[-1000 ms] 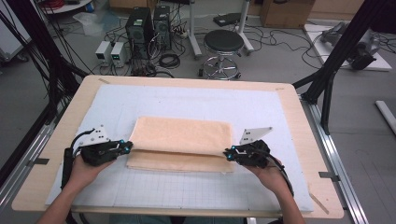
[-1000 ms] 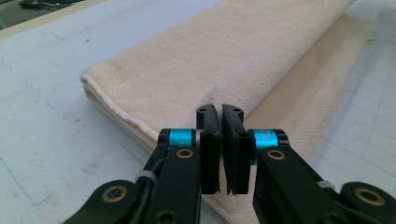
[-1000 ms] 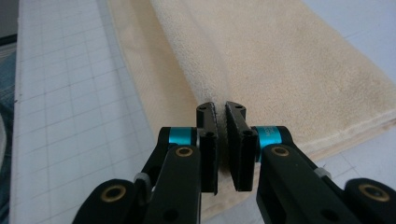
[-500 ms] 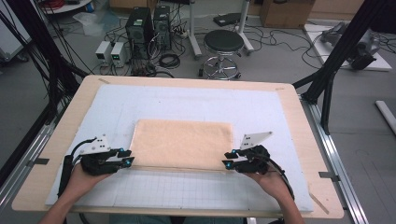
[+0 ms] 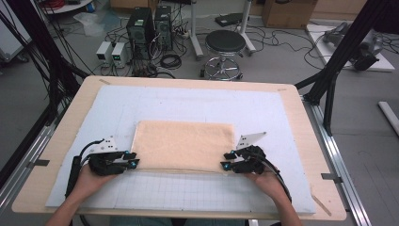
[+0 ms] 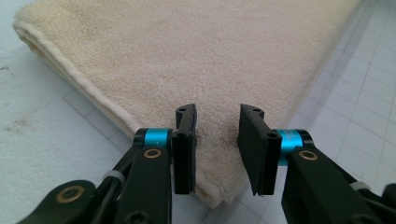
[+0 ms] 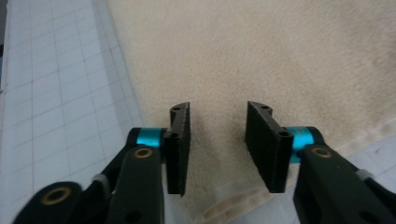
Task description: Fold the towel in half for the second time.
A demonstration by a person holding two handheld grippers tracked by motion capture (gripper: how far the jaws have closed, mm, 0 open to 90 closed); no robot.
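A beige towel [image 5: 183, 145] lies folded flat in the middle of the grid mat [image 5: 188, 101]. My left gripper [image 5: 133, 160] sits at its near left corner, my right gripper [image 5: 226, 160] at its near right corner. In the left gripper view the towel [image 6: 187, 60] corner lies under the gap of my left gripper [image 6: 215, 135]; its pads stand apart and do not press the cloth. In the right gripper view my right gripper [image 7: 217, 135] likewise straddles the towel [image 7: 261, 56] corner without pinching it. Both pairs of jaws have just been opening.
The mat covers a wooden table [image 5: 308, 136] whose far edge faces a stool [image 5: 226, 44] and computer boxes [image 5: 150, 23] on the floor. Black frame posts [image 5: 336, 61] stand at the table's sides. Bare mat lies in front of and beyond the towel.
Both grippers let go of the towel's near corners and their jaws opened. The raised front layer dropped, so the towel now lies flat. The hands sank slightly toward the table.
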